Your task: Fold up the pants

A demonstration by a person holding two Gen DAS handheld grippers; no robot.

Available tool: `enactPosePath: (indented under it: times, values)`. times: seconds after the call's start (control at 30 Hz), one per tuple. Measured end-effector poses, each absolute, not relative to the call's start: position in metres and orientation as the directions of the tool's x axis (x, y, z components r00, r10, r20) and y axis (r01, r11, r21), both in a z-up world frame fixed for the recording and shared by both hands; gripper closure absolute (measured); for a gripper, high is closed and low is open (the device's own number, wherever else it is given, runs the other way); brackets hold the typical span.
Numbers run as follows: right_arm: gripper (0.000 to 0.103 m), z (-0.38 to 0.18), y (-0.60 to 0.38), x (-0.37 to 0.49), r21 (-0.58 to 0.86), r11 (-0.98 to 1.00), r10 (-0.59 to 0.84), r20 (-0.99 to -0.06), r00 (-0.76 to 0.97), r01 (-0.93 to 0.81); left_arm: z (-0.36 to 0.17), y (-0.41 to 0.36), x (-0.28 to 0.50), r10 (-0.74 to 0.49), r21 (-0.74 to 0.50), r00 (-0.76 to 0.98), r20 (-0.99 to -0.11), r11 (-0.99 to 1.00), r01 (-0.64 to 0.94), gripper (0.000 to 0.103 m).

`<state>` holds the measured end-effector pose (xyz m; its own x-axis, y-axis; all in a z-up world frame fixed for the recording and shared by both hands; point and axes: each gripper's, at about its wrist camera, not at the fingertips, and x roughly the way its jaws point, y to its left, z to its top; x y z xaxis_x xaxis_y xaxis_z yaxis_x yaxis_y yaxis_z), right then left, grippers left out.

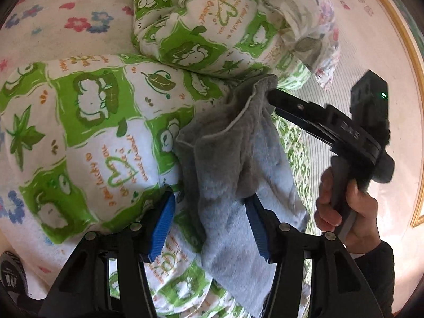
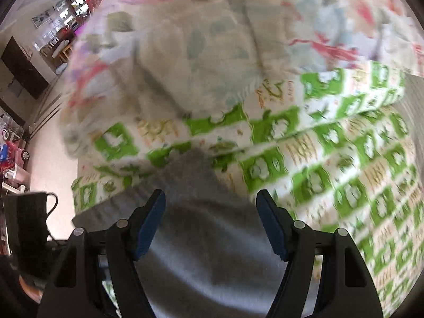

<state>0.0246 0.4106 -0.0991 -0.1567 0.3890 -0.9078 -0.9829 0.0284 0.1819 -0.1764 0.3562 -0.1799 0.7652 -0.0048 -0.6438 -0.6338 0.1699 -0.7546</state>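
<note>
Closest to the left wrist camera, the left gripper (image 1: 210, 226) is seen with its jaws held wide apart and nothing clamped. The grey pants (image 1: 230, 159) hang down through the gap, and their pale lower edge is laid against the inner face of the right-hand blue pad (image 1: 255, 225). The other pad stands clear of the cloth.

Just above, the top hem of the pants is draped over the tip of the right gripper (image 1: 273, 100), which is gripped by a hand (image 1: 347, 206) at the right. In the right wrist view this gripper's jaws are likewise spread wide. Grey cloth fills the space between them, but no pad is pressed shut on it. The picture is blurred, so it cannot be told whether the cloth touches a pad.

Behind the pants, a bunched green-and-white quilt (image 1: 92, 122) is piled up, and its folded edges are stacked in ridges. Open room is seen to the right on a striped sheet (image 1: 326, 137), bounded farther off by a curved wooden rim (image 1: 408, 53). To the upper left, a floral sheet (image 1: 66, 13) is spread flat. Bare floor (image 2: 50, 164) is visible beyond the quilt's left edge.
</note>
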Motion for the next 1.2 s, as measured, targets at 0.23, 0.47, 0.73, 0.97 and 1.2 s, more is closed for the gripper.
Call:
enactPosePath:
  times: [0.23,0.47,0.73,0.97,1.2]
  values:
    - [0.084,-0.126,0.418,0.032,0.29,0.073,0.385,-0.891,-0.241,-0.954,-0.174,0.349,-0.152,0.022,-0.716,0.747,-0.664,0.271,-0.644,0.084]
    - [0.096,-0.086,0.373,0.034,0.312,0.079,0.499,-0.834,-0.234,-0.947,-0.147,0.334,-0.142,0.059,-0.696,0.756,-0.652,0.351,-0.627,0.094]
    - [0.096,-0.033,0.321,0.053,0.295,0.132,0.566,-0.806,-0.173,-0.946,-0.101,0.301,-0.121,0.044,-0.694,0.791,-0.61,0.452,-0.56,0.094]
    - [0.096,0.001,0.247,0.079,0.306,0.23,0.626,-0.774,-0.1,-0.924,-0.065,0.255,-0.085,-0.036,-0.682,0.809,-0.586,0.562,-0.469,0.094]
    - [0.096,0.018,0.163,0.101,0.333,0.345,0.664,-0.747,-0.022,-0.877,-0.05,0.198,-0.059,-0.141,-0.671,0.801,-0.582,0.639,-0.375,0.094]
